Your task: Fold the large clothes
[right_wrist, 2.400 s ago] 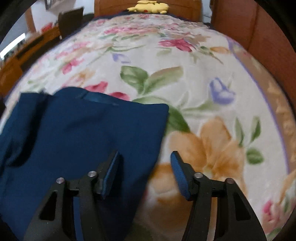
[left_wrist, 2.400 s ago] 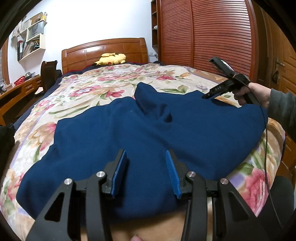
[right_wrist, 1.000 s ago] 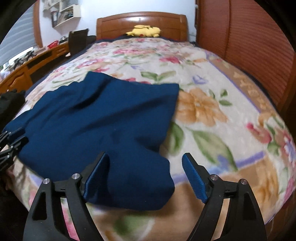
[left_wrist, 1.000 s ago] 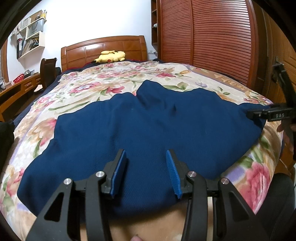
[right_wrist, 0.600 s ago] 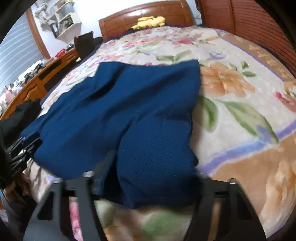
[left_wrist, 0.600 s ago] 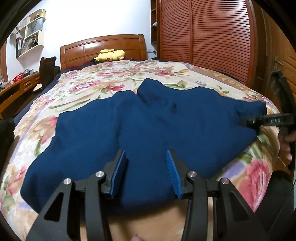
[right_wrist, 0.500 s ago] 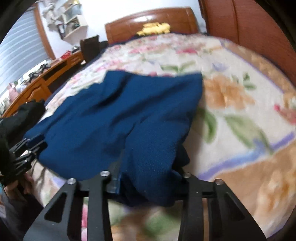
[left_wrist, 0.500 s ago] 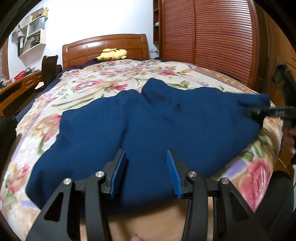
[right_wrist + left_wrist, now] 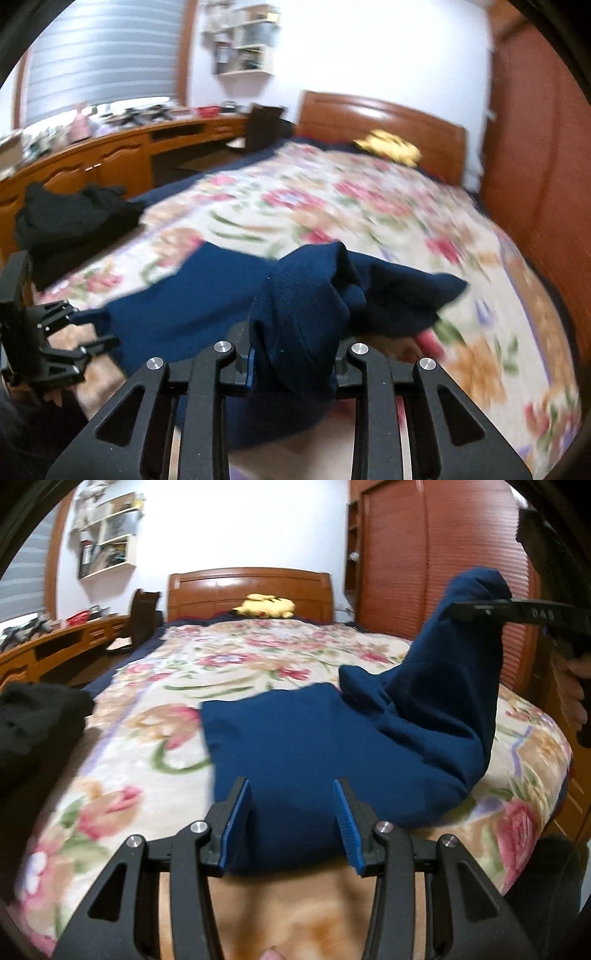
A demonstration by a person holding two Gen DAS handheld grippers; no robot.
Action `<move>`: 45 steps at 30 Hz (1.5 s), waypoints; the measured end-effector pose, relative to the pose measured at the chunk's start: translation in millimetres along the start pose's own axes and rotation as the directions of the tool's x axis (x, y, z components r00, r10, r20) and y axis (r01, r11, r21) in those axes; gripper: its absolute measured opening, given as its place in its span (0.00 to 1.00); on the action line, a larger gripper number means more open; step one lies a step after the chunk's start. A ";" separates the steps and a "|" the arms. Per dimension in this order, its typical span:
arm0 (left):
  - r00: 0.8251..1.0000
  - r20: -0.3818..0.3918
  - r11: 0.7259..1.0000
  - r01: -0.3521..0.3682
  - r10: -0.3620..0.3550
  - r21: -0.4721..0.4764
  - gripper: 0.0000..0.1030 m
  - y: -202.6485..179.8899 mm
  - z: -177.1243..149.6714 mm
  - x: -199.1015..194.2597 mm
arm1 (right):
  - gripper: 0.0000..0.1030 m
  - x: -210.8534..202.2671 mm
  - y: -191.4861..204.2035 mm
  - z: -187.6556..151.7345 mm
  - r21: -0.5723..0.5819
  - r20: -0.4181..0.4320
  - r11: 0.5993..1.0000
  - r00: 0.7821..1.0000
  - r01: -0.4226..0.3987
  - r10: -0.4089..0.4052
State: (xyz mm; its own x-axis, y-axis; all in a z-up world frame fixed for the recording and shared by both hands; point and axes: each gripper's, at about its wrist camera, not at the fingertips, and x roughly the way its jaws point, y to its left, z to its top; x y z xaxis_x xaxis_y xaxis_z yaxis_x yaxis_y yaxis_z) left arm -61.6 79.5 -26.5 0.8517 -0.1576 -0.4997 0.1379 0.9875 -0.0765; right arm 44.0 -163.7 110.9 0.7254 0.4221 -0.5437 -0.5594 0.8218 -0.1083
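Bedroom setup here: a bed with a flowery blanket [image 9: 177, 716], a wooden headboard [image 9: 251, 587] with a yellow plush toy [image 9: 266, 607] in front of it, and a red-brown slatted wardrobe [image 9: 436, 561] along the right side. A long wooden desk [image 9: 96, 162] runs down the left, wall shelves [image 9: 240, 40] above it, and a pile of black clothes [image 9: 70, 218] sits on the bed's left edge — nothing sits between the claws and the cloth.

Only writing I can make out is "DAS" on the right claw's body in the left view.

The navy garment [image 9: 314, 746] lies across the near end of the bed. The right claw [image 9: 295, 360] is clamped on a bunch of it, and in the left view that corner is lifted high above the bed, the rest draping down. The left claw [image 9: 291, 823] has its 2 blue pads spread apart, gripping nothing — the garment's near edge lies right in front of and between them.
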 end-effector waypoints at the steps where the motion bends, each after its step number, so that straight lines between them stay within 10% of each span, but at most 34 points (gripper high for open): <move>1: 1.000 0.008 1.000 -0.012 0.012 -0.019 0.43 10.2 -2.1 -6.4 | 0.24 5.2 12.5 7.7 -0.022 0.007 1.000 1.000 -0.017 0.017; 10: 0.995 0.027 0.990 -0.094 0.097 -0.102 0.44 63.0 -19.7 -39.1 | 0.28 85.0 131.5 31.0 -0.198 -0.134 0.952 0.968 -0.234 0.210; 15: 0.993 0.031 0.987 -0.107 0.111 -0.117 0.44 71.8 -23.5 -44.3 | 0.62 106.3 144.0 22.8 -0.167 -0.201 0.927 0.932 -0.337 0.303; 19: 0.993 0.026 0.988 -0.108 0.112 -0.109 0.44 69.2 -21.9 -41.1 | 0.69 81.5 127.0 30.0 -0.134 -0.130 0.924 0.930 -0.359 0.343; 26: 0.993 0.064 0.990 -0.092 0.099 -0.103 0.44 61.4 -15.2 -43.0 | 0.70 36.7 59.9 15.6 -0.114 -0.014 0.976 0.982 -0.186 0.186; 34: 0.992 0.084 0.989 -0.078 0.089 -0.122 0.44 55.7 -8.3 -40.1 | 0.70 101.7 -22.4 -28.2 -0.020 -0.139 1.000 0.990 0.007 -0.009; 45: 0.995 0.034 0.992 -0.091 0.094 -0.091 0.44 47.5 -10.1 -21.8 | 0.70 223.0 -30.6 -10.6 0.026 -0.252 0.998 0.966 -0.051 0.056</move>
State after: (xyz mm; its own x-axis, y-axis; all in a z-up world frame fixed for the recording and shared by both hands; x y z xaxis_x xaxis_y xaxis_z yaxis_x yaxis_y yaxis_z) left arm -78.7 129.9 -28.0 0.8778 -0.0642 -0.4747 0.0135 0.9939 -0.1094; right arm 218.6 -98.8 -15.9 0.5687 0.3576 -0.7407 -0.5851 0.8089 -0.0588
